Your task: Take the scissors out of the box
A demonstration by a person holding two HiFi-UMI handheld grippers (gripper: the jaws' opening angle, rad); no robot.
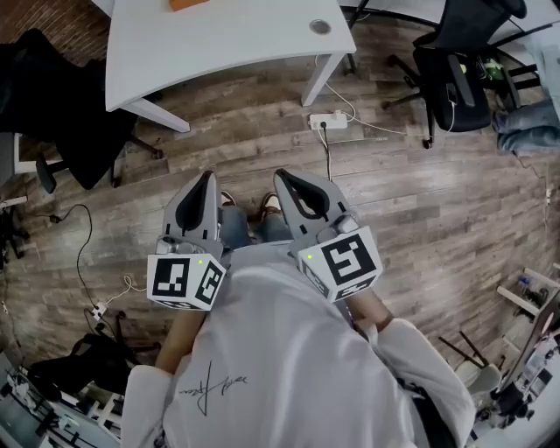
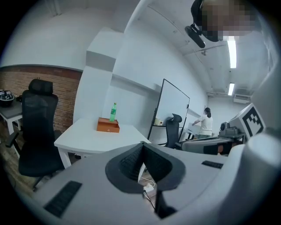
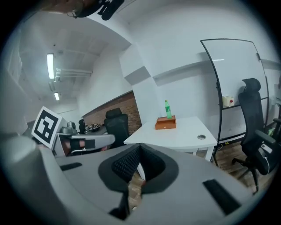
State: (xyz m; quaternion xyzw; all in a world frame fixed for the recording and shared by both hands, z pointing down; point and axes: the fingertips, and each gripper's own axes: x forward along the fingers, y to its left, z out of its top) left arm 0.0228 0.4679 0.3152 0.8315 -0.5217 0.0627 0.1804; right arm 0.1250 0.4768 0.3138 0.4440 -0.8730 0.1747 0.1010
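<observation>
Your left tool (image 2: 141, 144) has its jaws pressed together with nothing between them, and your right tool (image 3: 139, 146) is the same, fully closed and empty. You hold both close in front of your body, side by side, aimed a little downward and well short of the box (image 2: 108, 125). Judging by that, the task has not really begun. Nothing is gripped and neither tool is anywhere near the box. The box looks closed, though it is too small in every view to be sure. The scissors show in no view, so they are most likely inside it. You have nearly everything left to do: walk up to the box, open a tool, get the box open, find the scissors, and lift them clear. The box is small, wooden and orange-brown. It sits on a white surface (image 1: 227, 44), toward the edge farthest from you. A green bottle (image 3: 167, 109) stands upright just behind the box, so watch it when you reach in. Nearer to you than the box there is a round cable hole (image 1: 320, 26) in the surface. In the room, a black office chair (image 2: 38, 127) and a brick wall (image 2: 39, 85) lie to the left of the box. A whiteboard (image 3: 230, 88) stands to its right. A person (image 2: 205, 123) is at work far off on that same side. On the wooden floor (image 1: 420, 219) between you and the box lies a power strip (image 1: 328, 120) with trailing cables.
</observation>
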